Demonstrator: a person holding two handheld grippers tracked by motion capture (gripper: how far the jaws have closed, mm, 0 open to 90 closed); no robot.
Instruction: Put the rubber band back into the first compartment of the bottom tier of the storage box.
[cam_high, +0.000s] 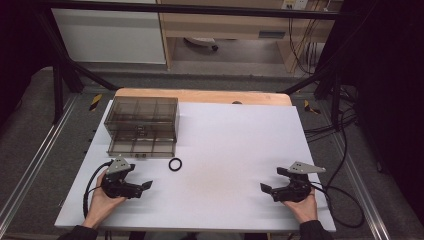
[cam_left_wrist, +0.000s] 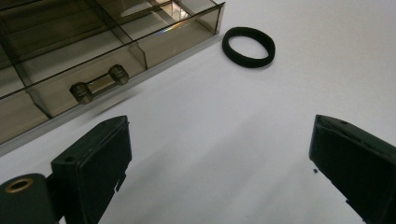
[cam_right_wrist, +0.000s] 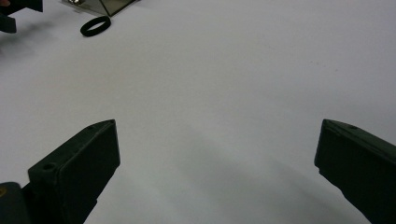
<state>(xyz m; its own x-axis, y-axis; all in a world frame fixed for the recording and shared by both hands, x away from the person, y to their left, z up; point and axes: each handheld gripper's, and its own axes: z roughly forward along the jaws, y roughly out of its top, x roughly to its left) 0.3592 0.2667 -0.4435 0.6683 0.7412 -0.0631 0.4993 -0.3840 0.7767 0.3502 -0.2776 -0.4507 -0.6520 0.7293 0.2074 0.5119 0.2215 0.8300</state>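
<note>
A smoky see-through drawer box (cam_high: 142, 120) stands at the back left of the white table (cam_high: 230, 150). Its lowest drawer (cam_left_wrist: 93, 51) is drawn out toward me, showing bare compartments and a small handle (cam_left_wrist: 99, 84). A black ring (cam_high: 175, 164) lies flat on the table just right of the drawer's front corner. My left gripper (cam_high: 140, 176) rests near the front left edge, open, jaws wide apart and pointing toward the ring (cam_left_wrist: 248, 46), with nothing between them. At the front right my right gripper (cam_high: 273, 180) is also open and holds nothing.
In the right gripper view the ring (cam_right_wrist: 95, 25) and the box corner (cam_right_wrist: 109, 4) lie far off at the top left, beside a bit of the left gripper (cam_right_wrist: 18, 11). Cables (cam_high: 345, 200) trail off the right edge. Bare white table lies between the grippers.
</note>
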